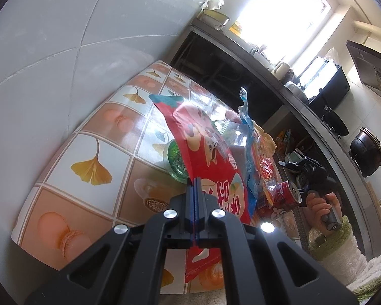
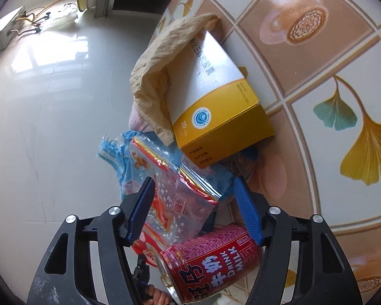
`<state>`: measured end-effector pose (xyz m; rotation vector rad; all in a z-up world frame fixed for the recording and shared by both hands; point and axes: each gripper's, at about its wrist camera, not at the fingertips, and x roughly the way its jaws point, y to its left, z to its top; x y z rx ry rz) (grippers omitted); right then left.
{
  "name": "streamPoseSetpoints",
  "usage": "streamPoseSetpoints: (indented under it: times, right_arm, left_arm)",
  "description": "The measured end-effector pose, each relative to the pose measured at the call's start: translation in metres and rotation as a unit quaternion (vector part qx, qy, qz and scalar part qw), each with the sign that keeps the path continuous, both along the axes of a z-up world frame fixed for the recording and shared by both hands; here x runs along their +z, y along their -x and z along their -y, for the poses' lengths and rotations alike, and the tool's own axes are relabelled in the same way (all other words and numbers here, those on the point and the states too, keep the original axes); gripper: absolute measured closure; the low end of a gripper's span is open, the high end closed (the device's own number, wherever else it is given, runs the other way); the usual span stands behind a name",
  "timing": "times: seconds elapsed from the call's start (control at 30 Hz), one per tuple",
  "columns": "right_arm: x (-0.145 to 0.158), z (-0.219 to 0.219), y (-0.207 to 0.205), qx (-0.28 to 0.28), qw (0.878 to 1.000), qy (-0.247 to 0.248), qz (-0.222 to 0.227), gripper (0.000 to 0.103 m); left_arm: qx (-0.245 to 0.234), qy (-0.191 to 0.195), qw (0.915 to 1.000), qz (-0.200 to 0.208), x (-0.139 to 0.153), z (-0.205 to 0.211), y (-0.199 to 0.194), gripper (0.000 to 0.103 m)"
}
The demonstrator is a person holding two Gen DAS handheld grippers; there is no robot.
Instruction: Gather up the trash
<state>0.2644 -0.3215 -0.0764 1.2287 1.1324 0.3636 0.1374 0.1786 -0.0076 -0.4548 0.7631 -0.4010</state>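
My left gripper (image 1: 195, 181) is shut on a red snack bag (image 1: 210, 152) and holds it up above the tiled table (image 1: 94, 132). Behind it lie a blue wrapper (image 1: 249, 132), a red-and-clear wrapper (image 1: 266, 170) and a red milk can (image 1: 285, 198). My right gripper (image 2: 194, 203) is open, its blue fingers (image 2: 142, 208) either side of the red-and-clear wrapper (image 2: 180, 203). The milk can (image 2: 210, 261) lies on its side just below the jaws. A yellow-and-white box (image 2: 216, 96), a beige crumpled bag (image 2: 162, 58) and the blue wrapper (image 2: 119, 157) lie beyond.
A green glass dish (image 1: 176, 160) stands on the table behind the red bag. The table edge drops to a grey tiled floor (image 2: 50, 114). A dark counter (image 1: 304, 96) with pots runs along the right. The right gripper's handle and hand (image 1: 322, 208) show in the left view.
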Motion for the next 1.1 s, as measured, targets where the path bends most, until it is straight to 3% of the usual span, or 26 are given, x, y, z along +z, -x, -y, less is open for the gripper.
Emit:
streamPoseSetpoints:
  times: [0.2, 0.37, 0.73, 1.1]
  right_arm:
    - [0.007, -0.011, -0.003, 0.004, 1.0, -0.009, 0.016, 0.089]
    - [0.02, -0.01, 0.005, 0.004, 0.999, -0.017, 0.04, 0.1]
    - [0.068, -0.041, -0.01, -0.007, 0.993, -0.023, 0.114, 0.102]
    - [0.13, -0.04, 0.011, -0.017, 0.98, -0.005, 0.198, 0.103]
  left_arm:
    - [-0.002, 0.002, 1.0, 0.005, 0.002, 0.001, 0.003, 0.103]
    - [-0.005, 0.006, 0.9999, 0.014, 0.005, 0.0, 0.005, 0.103]
    - [-0.005, 0.018, 0.9991, 0.038, 0.015, -0.004, 0.017, 0.103]
    - [-0.015, 0.03, 0.9947, 0.097, 0.058, -0.008, 0.04, 0.103]
